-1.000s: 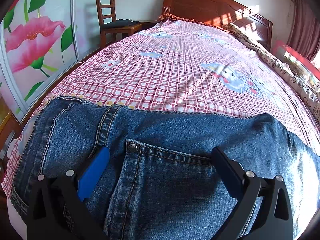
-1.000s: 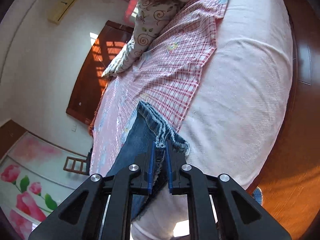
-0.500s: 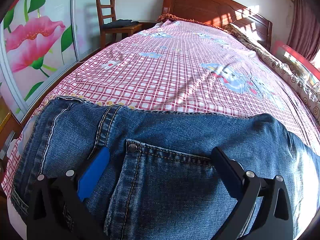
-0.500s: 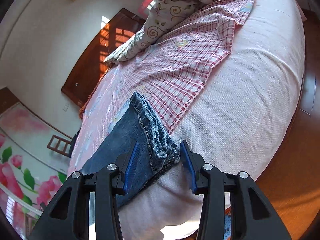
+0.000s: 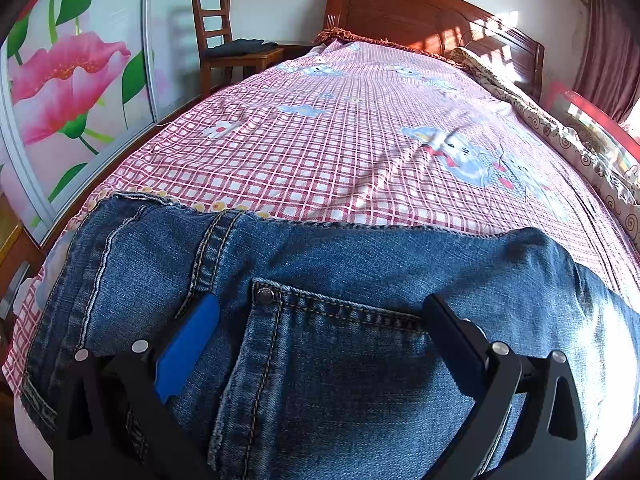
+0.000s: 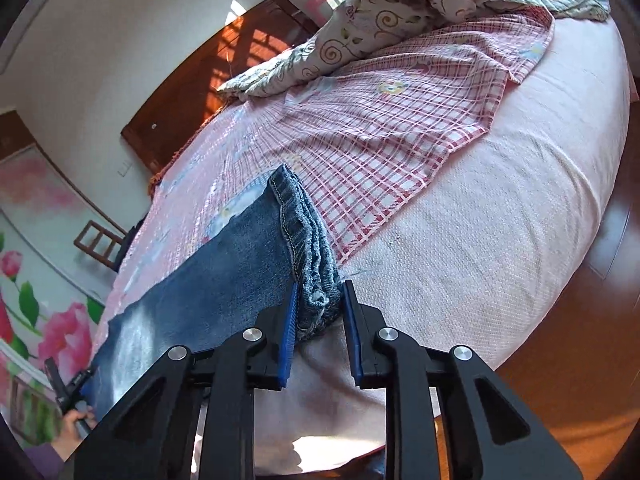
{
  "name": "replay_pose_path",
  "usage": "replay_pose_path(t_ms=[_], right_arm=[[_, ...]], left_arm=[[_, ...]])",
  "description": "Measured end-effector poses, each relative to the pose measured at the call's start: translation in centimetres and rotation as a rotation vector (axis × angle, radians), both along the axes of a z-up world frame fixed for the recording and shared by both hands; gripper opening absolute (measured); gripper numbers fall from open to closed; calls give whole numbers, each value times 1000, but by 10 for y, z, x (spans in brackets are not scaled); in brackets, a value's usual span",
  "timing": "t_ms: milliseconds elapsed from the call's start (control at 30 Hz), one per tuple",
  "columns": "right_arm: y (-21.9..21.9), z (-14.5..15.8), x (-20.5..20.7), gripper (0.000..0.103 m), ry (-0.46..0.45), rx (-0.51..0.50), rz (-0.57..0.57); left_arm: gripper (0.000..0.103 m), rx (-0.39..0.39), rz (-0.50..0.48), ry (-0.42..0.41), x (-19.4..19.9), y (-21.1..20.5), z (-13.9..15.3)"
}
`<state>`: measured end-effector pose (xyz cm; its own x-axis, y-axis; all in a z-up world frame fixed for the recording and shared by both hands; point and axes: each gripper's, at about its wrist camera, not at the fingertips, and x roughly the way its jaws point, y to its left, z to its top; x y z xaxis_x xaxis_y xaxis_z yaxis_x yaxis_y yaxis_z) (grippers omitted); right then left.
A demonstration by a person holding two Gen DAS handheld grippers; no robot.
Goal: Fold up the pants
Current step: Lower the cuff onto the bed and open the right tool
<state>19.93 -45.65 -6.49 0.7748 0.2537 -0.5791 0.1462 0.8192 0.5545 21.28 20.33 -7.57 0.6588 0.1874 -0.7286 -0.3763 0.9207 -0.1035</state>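
Blue jeans (image 5: 320, 320) lie across the near end of the bed. In the left wrist view I see the waist and a back pocket. My left gripper (image 5: 316, 316) is open, low over the pocket, its fingers wide apart on either side. In the right wrist view the jeans' stacked leg hems (image 6: 316, 264) lie at the edge of the checked sheet. My right gripper (image 6: 318, 304) is partly open, its blue pads on either side of the hems with a little room.
The bed has a pink checked sheet (image 5: 360, 152) and a bare pale mattress (image 6: 500, 220) at the foot. A patterned quilt (image 6: 380, 24) lies along the far side. A wooden headboard (image 5: 420, 24), a chair (image 5: 224, 48) and a flowered wardrobe door (image 5: 60, 80) stand beyond.
My right gripper let go of the leg hems and opened, then narrowed again around them. The left gripper has stayed still and open over the pocket.
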Motion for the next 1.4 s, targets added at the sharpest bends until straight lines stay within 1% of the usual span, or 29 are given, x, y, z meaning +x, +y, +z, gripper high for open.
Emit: replay_pose_path(t_ms=[100, 200, 233, 267, 300, 333, 400, 433, 467, 500, 533, 567, 600, 667, 733, 800, 833, 867, 900, 933, 967, 1000, 1100, 1133, 1200, 1267, 1300, 1367, 1400], right_arm=[[2, 9, 0, 19, -4, 14, -13], [0, 8, 3, 19, 18, 34, -23], [0, 7, 4, 19, 21, 34, -22], [0, 6, 4, 19, 21, 40, -24], [-1, 5, 4, 19, 23, 45, -24], [-1, 3, 4, 19, 27, 50, -24], [-3, 2, 4, 19, 30, 61, -22], [-3, 2, 5, 19, 32, 60, -19], [-3, 3, 5, 19, 34, 58, -15], [-3, 3, 6, 19, 35, 58, -12], [-3, 4, 7, 19, 35, 59, -9], [-3, 4, 7, 19, 37, 61, -6], [-4, 4, 8, 19, 40, 61, -4], [-5, 4, 8, 19, 40, 65, -1], [-6, 3, 9, 19, 37, 75, 2], [-9, 1, 10, 19, 37, 101, -2], [-10, 2, 9, 19, 33, 119, -6], [-10, 5, 8, 19, 22, 135, -6], [-9, 10, 8, 19, 5, 140, -4], [-7, 16, 7, 19, -13, 142, 4], [-5, 24, 7, 19, -30, 147, 14], [-3, 30, 8, 19, -42, 152, 23], [7, 53, 13, 17, -77, 148, 60], [11, 60, 16, 15, -90, 155, 73], [19, 74, 21, 7, -114, 178, 100], [32, 86, 29, 7, -126, 186, 134], [40, 92, 33, 7, -120, 155, 149], [53, 98, 43, 7, -96, 112, 177], [53, 97, 46, 7, -66, 104, 154]], left_arm=[[101, 3, 0, 4, 0, 0, 0], [100, 38, 17, 26, 1, -6, 7], [100, 62, 44, 18, -3, -12, 14], [99, 59, 54, -24, -9, -22, 23], [97, 32, 30, -69, -14, -35, 33], [97, 11, -9, -101, -16, -55, 43], [97, -49, -151, -152, -18, -112, 62], [97, -105, -243, -184, -19, -143, 70], [97, -177, -345, -211, -20, -177, 76], [98, -246, -443, -222, -18, -210, 80], [98, -295, -510, -218, -15, -239, 81], [98, -340, -560, -202, -10, -267, 79], [98, -373, -584, -188, -4, -289, 77], [98, -399, -579, -165, 7, -319, 68], [98, -400, -620, -110, 19, -341, 53], [98, -344, -684, -3, 30, -361, 29], [98, -305, -697, 53, 34, -366, 12], [98, -284, -726, 36, 30, -366, 0], [99, -252, -764, -16, 24, -368, -1], [99, -207, -787, -12, 21, -372, -5], [99, -180, -794, -9, 17, -376, -5], [100, -182, -795, -5, 18, -377, -4], [100, -256, -795, -19, 21, -370, -3], [100, -266, -802, -23, 22, -367, -2], [100, -298, -808, -31, 24, -364, -2], [100, -350, -807, -37, 27, -357, -1], [100, -365, -812, -40, 28, -354, -1], [100, -353, -834, -36, 28, -356, -1], [100, -342, -843, -34, 27, -358, -1]])
